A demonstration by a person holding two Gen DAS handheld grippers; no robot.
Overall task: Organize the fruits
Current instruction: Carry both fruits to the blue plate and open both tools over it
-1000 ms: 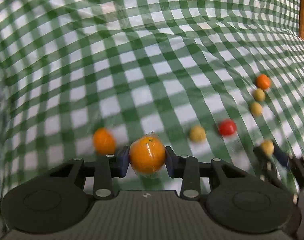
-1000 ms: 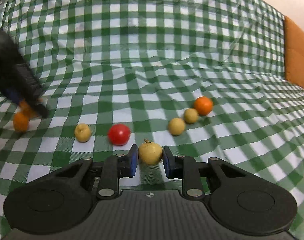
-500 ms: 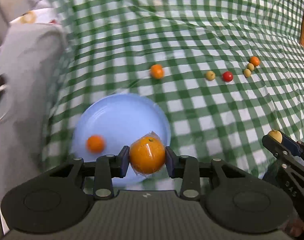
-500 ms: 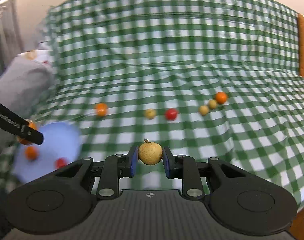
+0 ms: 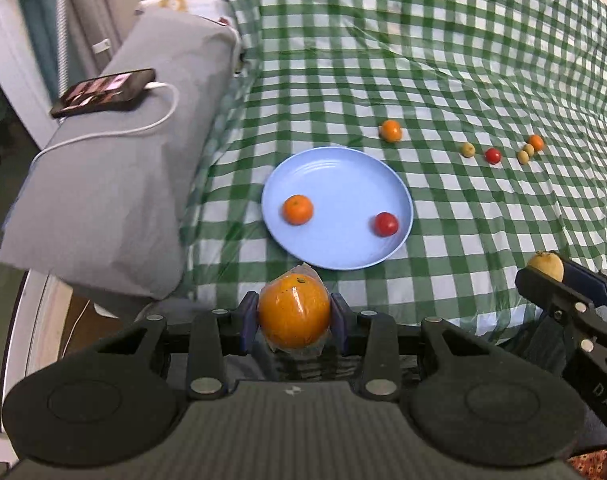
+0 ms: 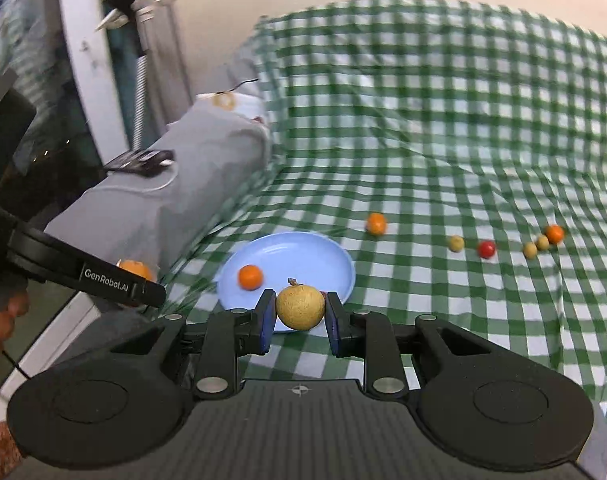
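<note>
My left gripper (image 5: 294, 319) is shut on a plastic-wrapped orange (image 5: 294, 312), held above the near edge of the bed, just short of the blue plate (image 5: 343, 172). The plate holds a small orange (image 5: 298, 209) and a red tomato (image 5: 386, 224). My right gripper (image 6: 299, 312) is shut on a yellow-brown longan (image 6: 300, 306), in front of the plate (image 6: 299, 256). It also shows in the left wrist view (image 5: 551, 272) at the right. Loose on the cloth lie an orange (image 5: 390, 131), a longan (image 5: 468, 149), a tomato (image 5: 493, 155), two longans (image 5: 525, 153) and another orange (image 5: 536, 142).
A green checked cloth (image 5: 443, 60) covers the bed. A grey pillow (image 5: 115, 168) lies to the left with a phone (image 5: 103, 92) and its white cable on it. The bed's left edge and the floor are beyond it.
Both grippers have pulled back and up from the row of fruit, each keeping its fruit. The plate, pillow and phone have come into view.
</note>
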